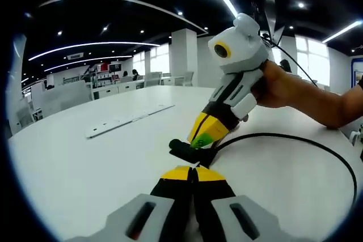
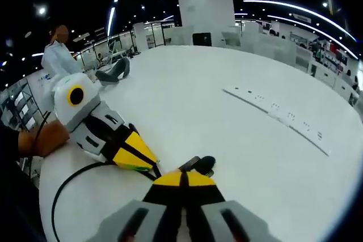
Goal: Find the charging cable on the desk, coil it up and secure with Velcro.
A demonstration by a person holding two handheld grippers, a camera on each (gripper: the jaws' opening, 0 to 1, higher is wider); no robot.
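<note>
The thin black charging cable [image 1: 295, 140] is laid on the white round worktop [image 1: 85, 162]. Its black plug end [image 1: 186, 150] is pinched by the right tool [image 1: 202, 138]. The left tool [image 1: 191, 172] is pressed together just beside it.

Left gripper view: low over the white surface [image 1: 85, 168], looking along its own closed jaws, close on the cable [image 1: 295, 140] end; the right gripper [image 1: 198, 143] enters from the right.
Right gripper view: equally low and close, facing the opposite way; the left gripper [image 2: 152, 169] enters from the left.
Shared: cable end, surface, power strip [image 2: 283, 118].
</note>
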